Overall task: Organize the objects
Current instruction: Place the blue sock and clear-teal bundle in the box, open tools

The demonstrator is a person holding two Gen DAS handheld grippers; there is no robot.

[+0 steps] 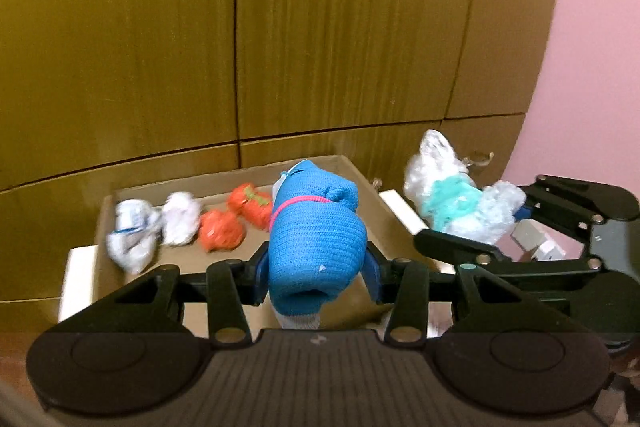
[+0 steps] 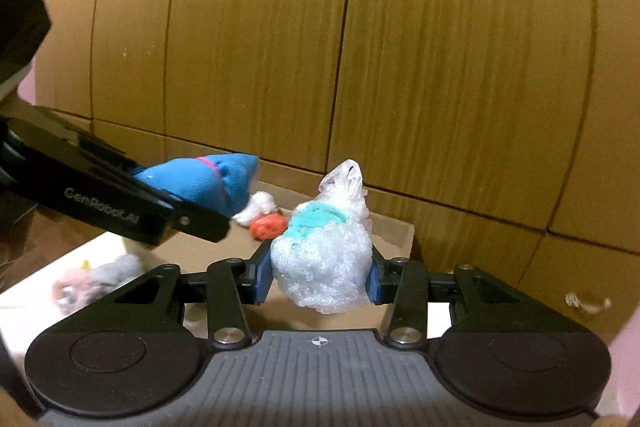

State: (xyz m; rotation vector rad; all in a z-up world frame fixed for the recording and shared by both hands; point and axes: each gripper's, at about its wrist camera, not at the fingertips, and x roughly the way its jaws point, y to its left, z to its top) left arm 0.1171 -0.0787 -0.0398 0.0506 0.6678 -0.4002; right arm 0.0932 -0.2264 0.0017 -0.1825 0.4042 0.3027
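At the centre of the left wrist view, the left gripper point(image 1: 316, 269) is clenching a rolled blue knit bundle point(image 1: 316, 251), bound by a pink band, with both blue pads pressing its sides. The bundle is sitting in the lower middle of the frame, in front of an open cardboard box point(image 1: 360, 171) whose rim is running across the middle of the frame. Inside the box, in the centre-left of the frame, four items are already lying in a rough row: a white-and-blue wrapped bundle point(image 1: 132, 235), a white fluffy bundle point(image 1: 182, 213), and two orange knit bundles point(image 1: 222, 229) point(image 1: 252, 205). At the centre of the right wrist view, the right gripper point(image 2: 318, 269) is grasping a plastic-wrapped teal bundle point(image 2: 324, 255), the film bulging between the pads; the same package is showing at the right of the left view, beside the box's right wall. In the lower left of the right view, a blurred grey-pink item point(image 2: 96, 281) is lying on a white surface point(image 2: 32, 291) outside the box; its identity cannot be determined. Judged from this layout, the task is partly complete: four items are stored, two are being carried at the box, and at least one is waiting outside. Remaining work appears to be placing both held bundles and collecting the outstanding item. A wooden panelled wall point(image 1: 320, 27) is filling the upper portion of both frames.
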